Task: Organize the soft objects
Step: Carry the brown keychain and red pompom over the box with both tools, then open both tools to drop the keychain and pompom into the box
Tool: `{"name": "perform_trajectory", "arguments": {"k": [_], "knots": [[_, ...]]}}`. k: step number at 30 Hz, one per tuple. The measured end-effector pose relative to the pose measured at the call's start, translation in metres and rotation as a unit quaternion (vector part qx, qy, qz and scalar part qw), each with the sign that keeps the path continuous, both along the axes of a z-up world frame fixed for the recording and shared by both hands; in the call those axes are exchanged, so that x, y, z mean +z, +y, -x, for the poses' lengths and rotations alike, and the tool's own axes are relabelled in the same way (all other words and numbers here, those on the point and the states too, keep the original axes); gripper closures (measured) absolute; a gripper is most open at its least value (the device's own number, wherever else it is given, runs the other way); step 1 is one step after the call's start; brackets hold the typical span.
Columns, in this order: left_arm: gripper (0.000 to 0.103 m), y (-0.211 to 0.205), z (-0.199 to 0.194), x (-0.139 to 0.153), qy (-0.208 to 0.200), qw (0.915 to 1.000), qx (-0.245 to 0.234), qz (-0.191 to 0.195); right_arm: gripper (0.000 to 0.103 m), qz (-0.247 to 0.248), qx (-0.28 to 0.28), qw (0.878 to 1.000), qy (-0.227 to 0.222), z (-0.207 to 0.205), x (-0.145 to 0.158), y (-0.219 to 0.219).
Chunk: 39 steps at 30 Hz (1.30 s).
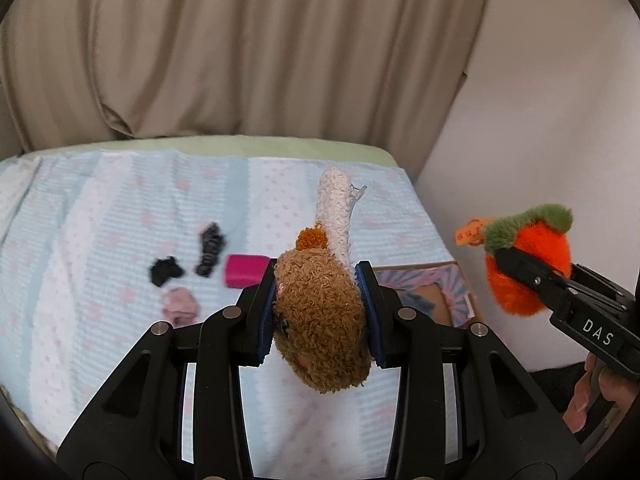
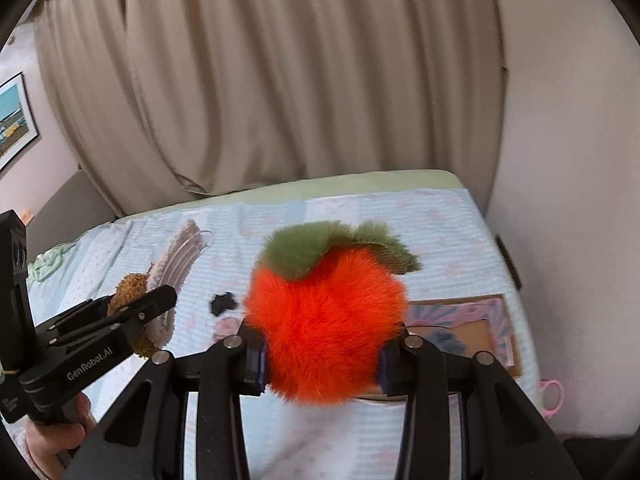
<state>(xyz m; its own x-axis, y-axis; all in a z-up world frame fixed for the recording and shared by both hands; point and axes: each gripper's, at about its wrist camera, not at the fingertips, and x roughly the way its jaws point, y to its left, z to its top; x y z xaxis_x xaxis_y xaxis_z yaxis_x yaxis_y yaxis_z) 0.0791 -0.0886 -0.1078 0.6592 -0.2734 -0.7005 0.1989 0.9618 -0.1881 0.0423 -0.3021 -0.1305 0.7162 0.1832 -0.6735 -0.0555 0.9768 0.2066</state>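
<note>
Two soft toys are off the bed (image 1: 100,208), one per tongs. Left tongs (image 1: 324,312) are clamped on the brown plush (image 1: 320,320), pads pressing its curly body from both sides; a white fuzzy hair clip (image 1: 334,208) sticks out beyond it, above the bed. Right tongs (image 2: 322,356) are clamped on the orange plush fruit (image 2: 326,320), which hangs over the bed's right edge near the cardboard box (image 2: 460,328). Judgement: both are light, squashy and unbreakable, and long fur may slide in the pads. Best hold is across the thickest middle, not the green leaf (image 2: 304,252) or paper tag (image 1: 470,234). Black scrunchies (image 1: 166,272), a pink block (image 1: 244,270) remain on the bed.
</note>
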Motion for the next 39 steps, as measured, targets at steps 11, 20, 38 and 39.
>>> {"name": "perform_trajectory", "arguments": {"k": [11,20,38,39], "knots": [[0.07,-0.125,-0.039,-0.073,0.077,0.9962,-0.037,0.016,0.067,0.02,-0.04,0.996,0.08,-0.034,-0.058,-0.117],[0.07,-0.206,-0.089,-0.163,0.173,0.9834,-0.054,-0.003,0.067,0.017,-0.042,0.986,0.161,-0.082,-0.136,-0.168],[0.052,-0.218,-0.149,-0.305,0.321,0.9416,-0.032,-0.097,0.063,-0.013,-0.026,0.954,0.298,-0.165,-0.263,-0.203],[0.024,-0.22,-0.148,-0.304,0.32,0.9414,-0.032,-0.102,0.062,-0.017,-0.027,0.953,0.301,-0.168,-0.266,-0.204]]}}
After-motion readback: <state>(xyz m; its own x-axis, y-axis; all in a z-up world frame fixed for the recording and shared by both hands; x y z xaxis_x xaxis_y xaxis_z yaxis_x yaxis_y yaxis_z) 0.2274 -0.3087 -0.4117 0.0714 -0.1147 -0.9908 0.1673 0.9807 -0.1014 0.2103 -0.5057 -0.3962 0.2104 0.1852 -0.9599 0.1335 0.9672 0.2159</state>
